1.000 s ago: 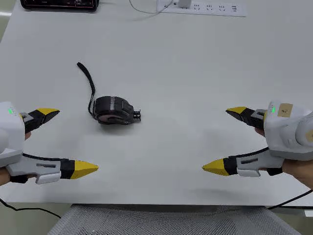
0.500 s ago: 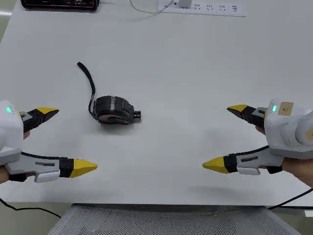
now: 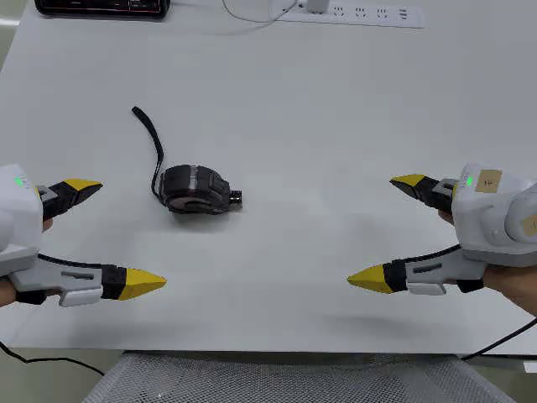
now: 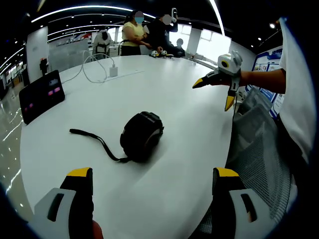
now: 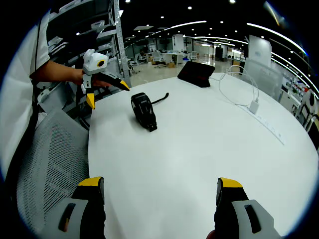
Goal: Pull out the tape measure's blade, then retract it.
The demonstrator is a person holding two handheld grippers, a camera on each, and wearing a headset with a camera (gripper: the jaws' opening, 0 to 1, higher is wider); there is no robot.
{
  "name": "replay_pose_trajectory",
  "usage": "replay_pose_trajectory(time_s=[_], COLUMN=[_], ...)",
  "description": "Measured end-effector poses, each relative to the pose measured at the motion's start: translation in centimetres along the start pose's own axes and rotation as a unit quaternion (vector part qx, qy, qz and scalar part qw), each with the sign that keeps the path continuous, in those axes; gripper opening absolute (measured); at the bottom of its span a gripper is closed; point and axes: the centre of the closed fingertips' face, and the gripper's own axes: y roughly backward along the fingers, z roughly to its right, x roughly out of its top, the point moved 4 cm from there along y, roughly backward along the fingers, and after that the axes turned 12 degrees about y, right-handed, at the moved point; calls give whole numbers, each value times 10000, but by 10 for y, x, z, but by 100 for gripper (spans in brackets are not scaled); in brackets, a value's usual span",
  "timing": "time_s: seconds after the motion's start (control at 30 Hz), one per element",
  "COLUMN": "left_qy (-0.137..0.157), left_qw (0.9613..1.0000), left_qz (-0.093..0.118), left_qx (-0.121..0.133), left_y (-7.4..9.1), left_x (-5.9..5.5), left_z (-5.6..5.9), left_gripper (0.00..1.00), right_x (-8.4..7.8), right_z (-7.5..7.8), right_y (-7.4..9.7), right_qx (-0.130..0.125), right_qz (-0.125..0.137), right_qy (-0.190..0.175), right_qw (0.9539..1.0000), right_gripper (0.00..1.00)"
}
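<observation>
left tool (image 3: pixel 132 232) lower left of head view, jaws wide, holding nothing. right tool (image 3: pixel 369 231) lower right, also wide and empty. tape measure (image 3: pixel 197 190) lies left of centre on the white counter (image 3: pixel 336 109), nearer the left tool and apart from both, blade in. strap (image 3: pixel 151 138) trails to upper left, blade tip (image 3: pixel 237 200) faces right. best bet: left tool clamps the case, right tool pinches the tip and pulls straight.

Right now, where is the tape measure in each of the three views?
Head view: tape measure left of centre on the table.
Left gripper view: tape measure just left of centre.
Right gripper view: tape measure up and left of centre.
Shared landmark: the dark tablet at the table's far edge.
</observation>
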Motion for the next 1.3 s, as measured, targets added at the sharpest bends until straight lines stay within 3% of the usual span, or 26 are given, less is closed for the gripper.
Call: replay_pose_trajectory(time_s=[0.47,0.63,1.3], left_qy=[-222,-430,-817], left_qw=[9996,9987,9958], left_qz=[-146,-263,-357], left_qx=[-67,-112,-182], left_y=[-6,-10,-24], left_x=[6,7,25], left_z=[-7,-8,-21], left_gripper=[97,96,89], right_x=[3,5,13], right_z=[7,7,14], right_y=[-6,-11,-28], right_qx=[67,135,299], right_qz=[1,-12,48], right_qy=[116,207,410], right_qw=[9999,9997,9987], right_gripper=[92,92,92])
